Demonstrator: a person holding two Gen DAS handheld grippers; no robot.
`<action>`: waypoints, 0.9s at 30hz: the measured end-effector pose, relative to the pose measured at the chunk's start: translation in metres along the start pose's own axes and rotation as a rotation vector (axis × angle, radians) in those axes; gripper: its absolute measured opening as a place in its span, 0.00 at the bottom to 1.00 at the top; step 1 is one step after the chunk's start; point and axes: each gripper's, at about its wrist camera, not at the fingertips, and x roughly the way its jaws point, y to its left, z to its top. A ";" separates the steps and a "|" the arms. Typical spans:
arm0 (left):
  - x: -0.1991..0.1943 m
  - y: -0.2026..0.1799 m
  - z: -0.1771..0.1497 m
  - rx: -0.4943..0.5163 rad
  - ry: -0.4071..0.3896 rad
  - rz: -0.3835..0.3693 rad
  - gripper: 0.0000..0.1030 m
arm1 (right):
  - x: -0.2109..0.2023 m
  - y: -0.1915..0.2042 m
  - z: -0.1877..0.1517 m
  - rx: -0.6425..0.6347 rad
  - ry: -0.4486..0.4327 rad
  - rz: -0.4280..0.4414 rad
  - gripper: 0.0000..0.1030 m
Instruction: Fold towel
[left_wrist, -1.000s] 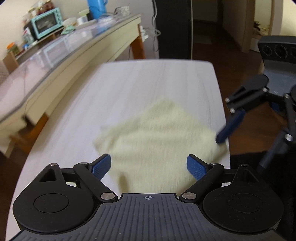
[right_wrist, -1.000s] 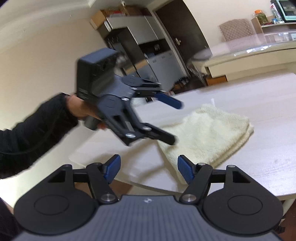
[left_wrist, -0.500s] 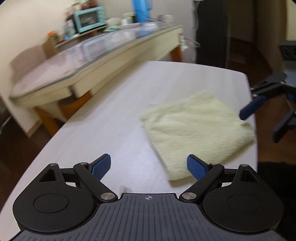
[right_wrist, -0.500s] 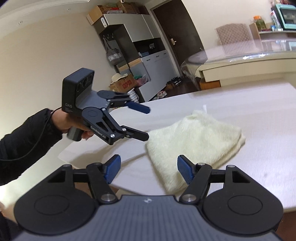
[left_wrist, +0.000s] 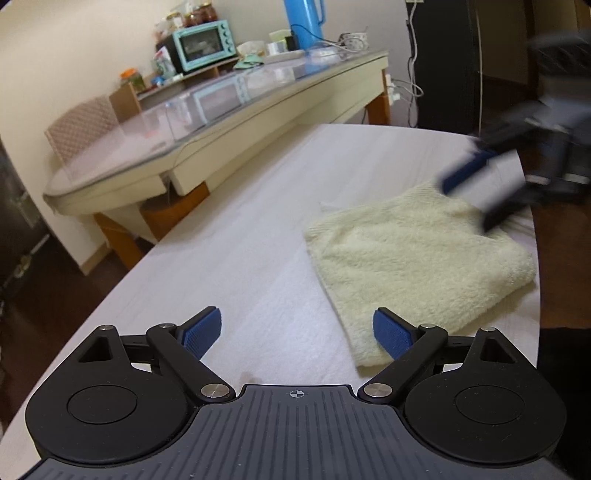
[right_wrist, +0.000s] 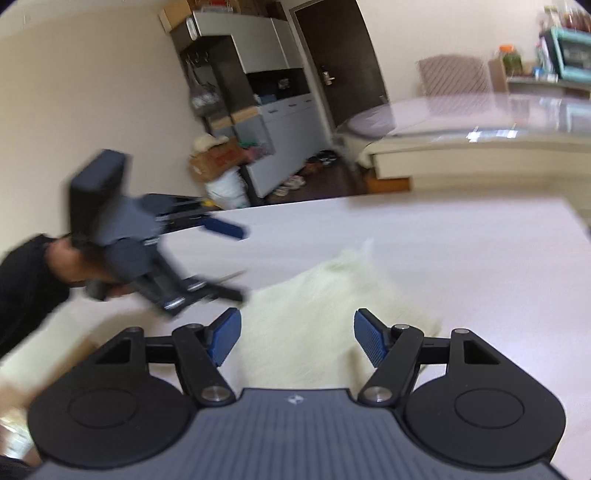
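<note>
A pale yellow towel (left_wrist: 417, 266) lies folded in a thick rectangle near the right edge of the white table (left_wrist: 240, 258). My left gripper (left_wrist: 295, 328) is open above the table, left of the towel's near corner, which its right finger overlaps. Blurred at the far right, my right gripper (left_wrist: 471, 195) hovers open over the towel's far corner. In the right wrist view the right gripper (right_wrist: 295, 332) is open with the blurred towel (right_wrist: 321, 306) below and beyond its fingers. The left gripper (right_wrist: 234, 260), held by a hand (right_wrist: 77, 269) in a black sleeve, stands open beside the towel.
A long glass-topped table (left_wrist: 221, 122) runs along the left with a teal oven (left_wrist: 201, 50) and a blue jug (left_wrist: 304, 22) on it. A chair (left_wrist: 83, 125) stands at its end. Dark floor lies past the table's right edge (left_wrist: 532, 206). Cabinets (right_wrist: 258, 110) and boxes stand at the back.
The left view has swung left, so the towel went from centre to the right side. The right gripper has moved in over the towel, which now sits between its fingers in its own view.
</note>
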 end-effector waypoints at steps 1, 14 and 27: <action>0.000 -0.002 0.000 0.004 0.000 0.000 0.90 | 0.011 -0.002 0.010 -0.047 0.019 -0.031 0.68; -0.006 -0.011 -0.008 -0.073 -0.022 0.058 0.90 | 0.081 -0.010 0.041 -0.267 0.138 -0.087 0.65; 0.001 -0.101 0.026 -0.077 -0.106 -0.071 0.90 | -0.025 -0.050 -0.010 -0.129 0.034 -0.081 0.64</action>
